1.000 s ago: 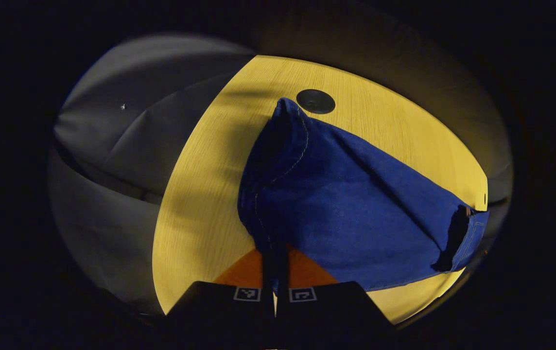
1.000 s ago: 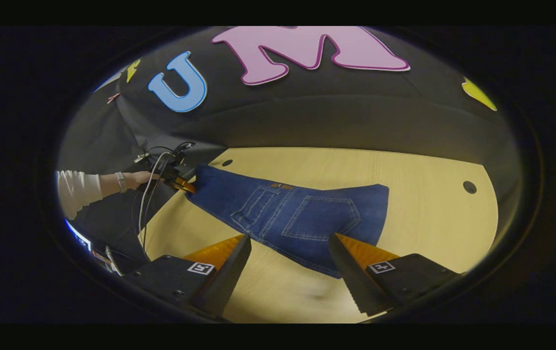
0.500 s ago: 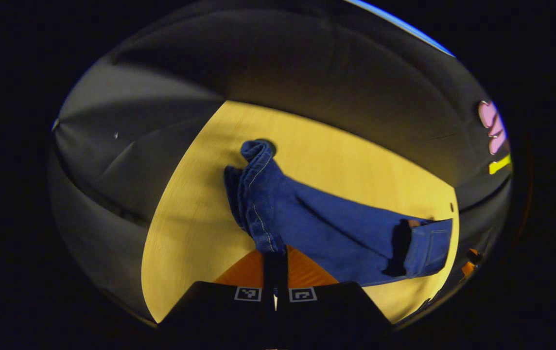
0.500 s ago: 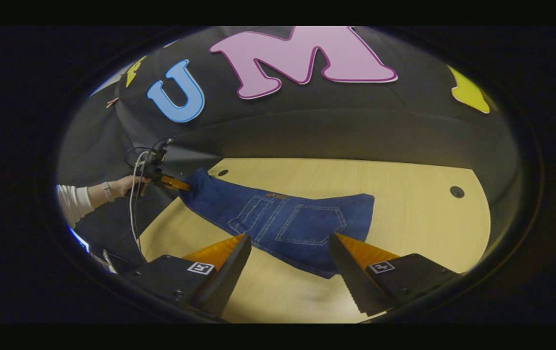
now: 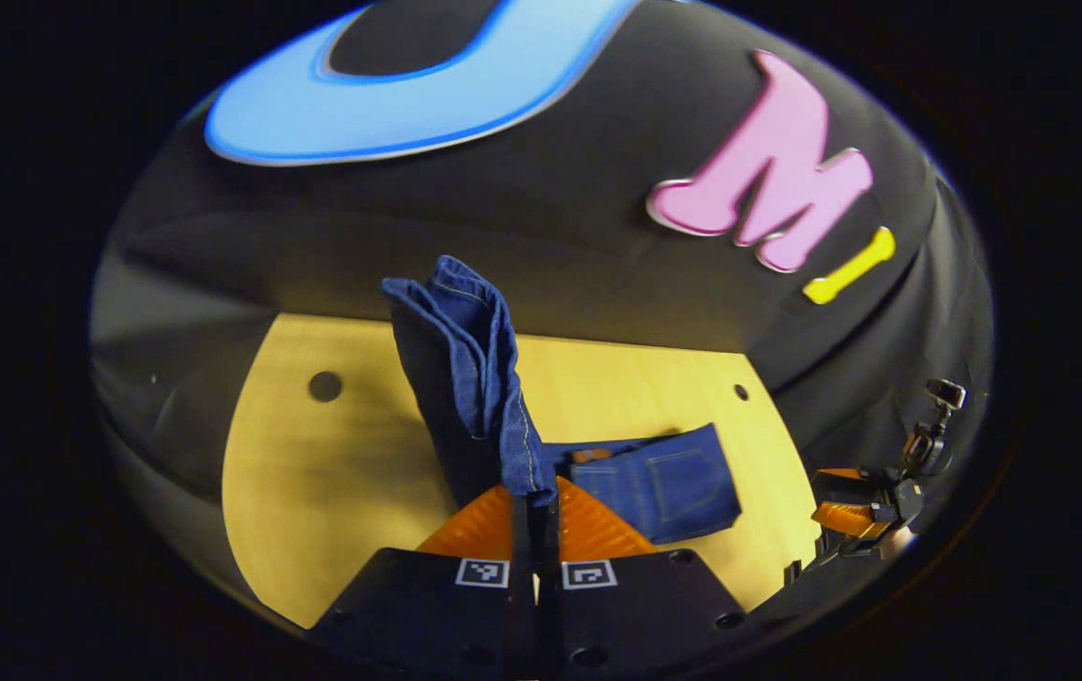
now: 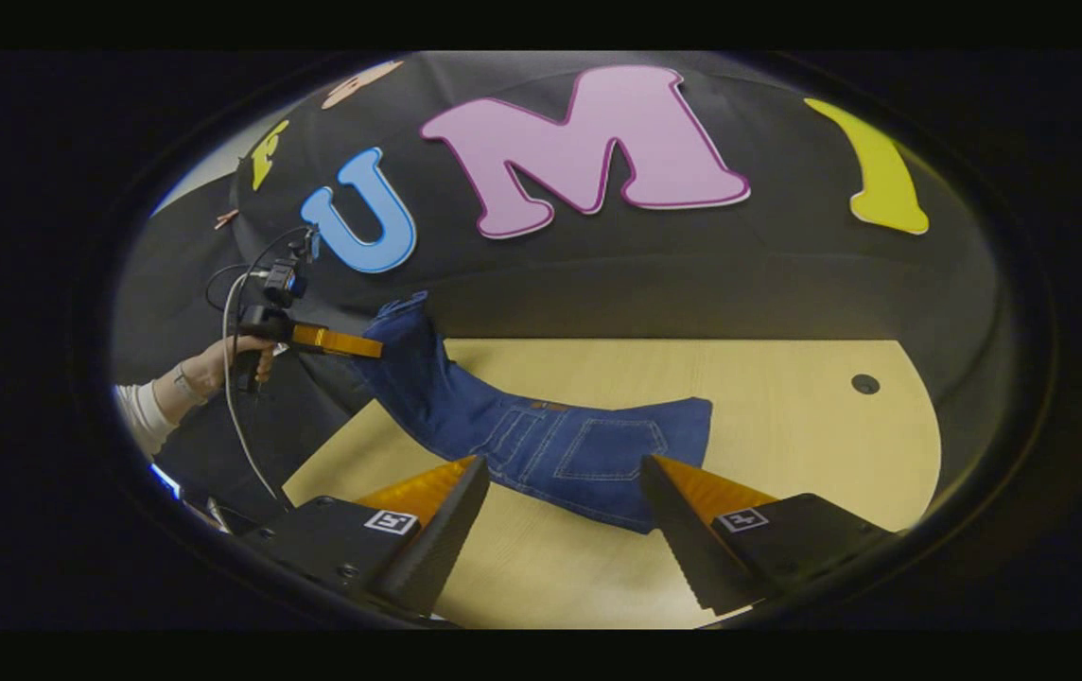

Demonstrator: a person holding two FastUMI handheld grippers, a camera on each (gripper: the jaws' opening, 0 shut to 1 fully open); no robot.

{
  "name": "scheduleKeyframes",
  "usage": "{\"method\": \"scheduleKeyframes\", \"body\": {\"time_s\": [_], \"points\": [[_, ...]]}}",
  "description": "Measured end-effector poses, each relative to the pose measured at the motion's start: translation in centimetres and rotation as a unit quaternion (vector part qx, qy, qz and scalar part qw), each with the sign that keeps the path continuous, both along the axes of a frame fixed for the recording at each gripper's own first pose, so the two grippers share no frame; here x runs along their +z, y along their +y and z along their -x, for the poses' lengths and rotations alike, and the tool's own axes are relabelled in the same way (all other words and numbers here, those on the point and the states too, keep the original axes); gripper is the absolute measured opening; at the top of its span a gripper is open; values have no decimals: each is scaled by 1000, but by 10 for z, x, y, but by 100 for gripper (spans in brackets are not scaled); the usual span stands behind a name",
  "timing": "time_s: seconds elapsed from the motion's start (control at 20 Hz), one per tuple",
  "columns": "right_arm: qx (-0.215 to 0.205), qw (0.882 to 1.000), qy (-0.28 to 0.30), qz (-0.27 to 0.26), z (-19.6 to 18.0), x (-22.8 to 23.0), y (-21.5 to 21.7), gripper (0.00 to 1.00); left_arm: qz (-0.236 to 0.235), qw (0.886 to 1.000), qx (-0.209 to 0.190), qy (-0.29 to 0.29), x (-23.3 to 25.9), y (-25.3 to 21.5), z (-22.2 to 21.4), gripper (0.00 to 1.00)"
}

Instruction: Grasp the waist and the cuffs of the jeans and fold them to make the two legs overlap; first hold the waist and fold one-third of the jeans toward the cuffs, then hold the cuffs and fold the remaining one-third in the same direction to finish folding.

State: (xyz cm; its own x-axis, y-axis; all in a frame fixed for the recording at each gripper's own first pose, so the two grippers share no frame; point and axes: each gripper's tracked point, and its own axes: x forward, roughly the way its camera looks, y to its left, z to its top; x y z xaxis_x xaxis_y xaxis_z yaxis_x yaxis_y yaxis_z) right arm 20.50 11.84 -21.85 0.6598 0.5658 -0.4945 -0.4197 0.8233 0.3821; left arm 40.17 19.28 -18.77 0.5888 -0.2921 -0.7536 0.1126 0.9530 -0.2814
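The blue jeans lie with their waist and back-pocket part flat on the light wooden table. The leg end rises off the table toward the left. My left gripper is shut on the cuffs, which stand up in front of it above the tabletop. In the right gripper view, the left gripper and the hand holding it are raised at the table's left end. My right gripper is open, hovering just in front of the waist part, nothing between its fingers.
The table has small round holes. Black cloth walls close in behind it. A cable hangs from the left gripper. In the left gripper view, the right gripper is off the table's right edge.
My left gripper has lifted the cuffs off the table, and the legs now stand up from the waist part. The right gripper stays open and has barely moved.
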Motion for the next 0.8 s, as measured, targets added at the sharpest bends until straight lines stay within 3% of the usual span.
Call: {"method": "scheduleKeyframes", "body": {"time_s": [0.15,0.35,0.6,0.8], "points": [[-18,1000,-7,0,8,13,-23,98,3,998,-53,-17,4,-72,-8,6],[-47,999,-9,11,16,13,-61,98,17,994,-111,4,-34,-159,-2,6],[-66,997,-1,28,18,-1,-94,98,-18,983,-156,93,-142,-202,42,6],[-56,998,9,35,11,-16,-101,98,-61,978,-158,121,-182,-208,55,7]]}}
